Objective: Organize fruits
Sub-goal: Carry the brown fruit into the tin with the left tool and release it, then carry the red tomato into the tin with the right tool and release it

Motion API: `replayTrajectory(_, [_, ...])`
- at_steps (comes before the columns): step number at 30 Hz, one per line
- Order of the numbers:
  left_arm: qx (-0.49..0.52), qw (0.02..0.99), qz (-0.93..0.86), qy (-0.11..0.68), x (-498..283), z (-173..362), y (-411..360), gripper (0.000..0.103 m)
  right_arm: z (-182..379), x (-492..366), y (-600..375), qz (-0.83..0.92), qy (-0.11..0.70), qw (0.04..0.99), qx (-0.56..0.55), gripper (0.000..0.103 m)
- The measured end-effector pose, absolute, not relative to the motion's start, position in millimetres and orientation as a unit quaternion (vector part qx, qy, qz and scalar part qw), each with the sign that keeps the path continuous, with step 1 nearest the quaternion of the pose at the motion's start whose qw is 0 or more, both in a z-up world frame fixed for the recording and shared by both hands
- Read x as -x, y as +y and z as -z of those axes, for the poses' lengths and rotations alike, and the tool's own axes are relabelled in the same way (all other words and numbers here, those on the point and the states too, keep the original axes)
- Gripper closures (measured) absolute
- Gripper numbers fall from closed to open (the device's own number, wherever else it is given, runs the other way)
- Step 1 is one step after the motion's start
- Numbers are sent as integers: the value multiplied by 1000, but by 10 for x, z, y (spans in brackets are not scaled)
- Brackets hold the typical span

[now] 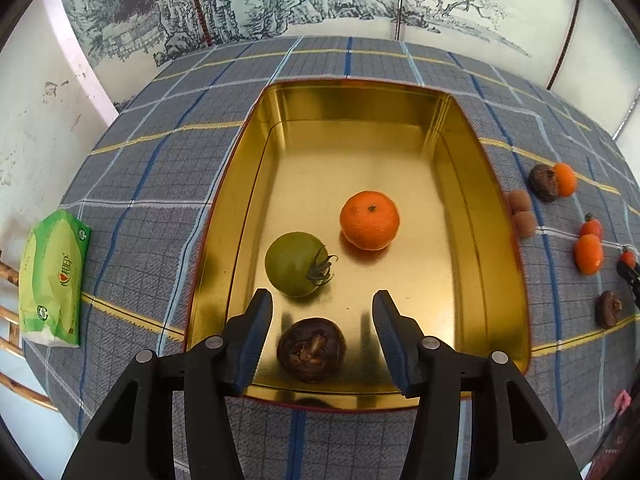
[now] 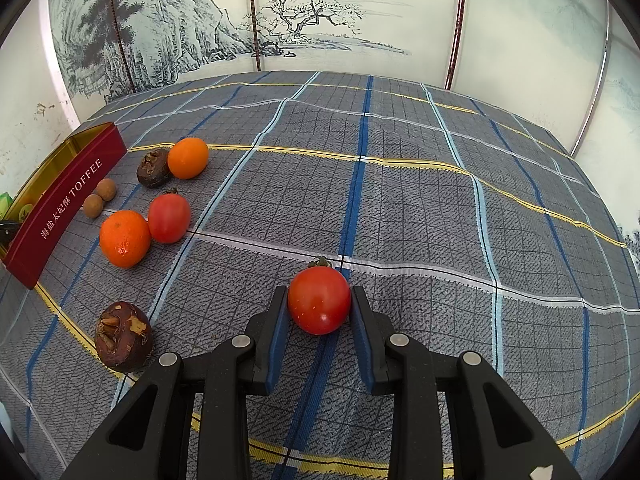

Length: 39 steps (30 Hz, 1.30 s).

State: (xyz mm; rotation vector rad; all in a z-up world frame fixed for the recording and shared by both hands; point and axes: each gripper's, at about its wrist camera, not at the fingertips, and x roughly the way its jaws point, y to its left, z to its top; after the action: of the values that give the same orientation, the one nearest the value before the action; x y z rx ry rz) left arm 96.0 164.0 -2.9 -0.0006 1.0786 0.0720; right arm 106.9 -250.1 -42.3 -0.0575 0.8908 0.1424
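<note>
My left gripper (image 1: 322,298) hangs open over the near end of a gold tin (image 1: 500,240). A dark water chestnut (image 1: 311,350) lies on the tin floor between the fingers, clear of both pads. Further in lie a green tomato (image 1: 296,264) and a mandarin (image 1: 369,220). My right gripper (image 2: 319,292) is shut on a red tomato (image 2: 319,302) just above the checked cloth. Left of it on the cloth are a mandarin (image 2: 125,238), another red tomato (image 2: 169,218), a small orange fruit (image 2: 188,158), two water chestnuts (image 2: 154,168) (image 2: 124,336) and two brown longans (image 2: 100,196).
The tin's red outer side (image 2: 60,204) reads TOFFEE and stands at the far left of the right wrist view. A green tissue pack (image 1: 52,280) lies at the table's left edge. A painted screen (image 2: 300,20) closes off the back.
</note>
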Motion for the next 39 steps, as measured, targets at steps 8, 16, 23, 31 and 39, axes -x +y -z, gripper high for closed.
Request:
replayTrajectory(8, [1, 871, -30, 491, -869, -149, 1587, 44, 420, -1073, -2496, -70, 431, 899, 26, 75])
replayTrajectory(16, [12, 878, -26, 478, -775, -229, 1594, 41, 421, -1071, -2492, -69, 430, 900, 27, 75])
replayTrajectory(23, [20, 887, -29, 460, -703, -296, 1622, 34, 442, -1077, -2499, -56, 434, 899, 25, 76])
replayTrajectory(31, [34, 889, -36, 456, -657, -273, 1702, 29, 416, -1035, -2641, -39, 439, 898, -3, 76])
replayTrajectory(39, [43, 891, -45, 449, -630, -267, 1804, 26, 185, -1000, -2427, -56, 432, 900, 3, 76])
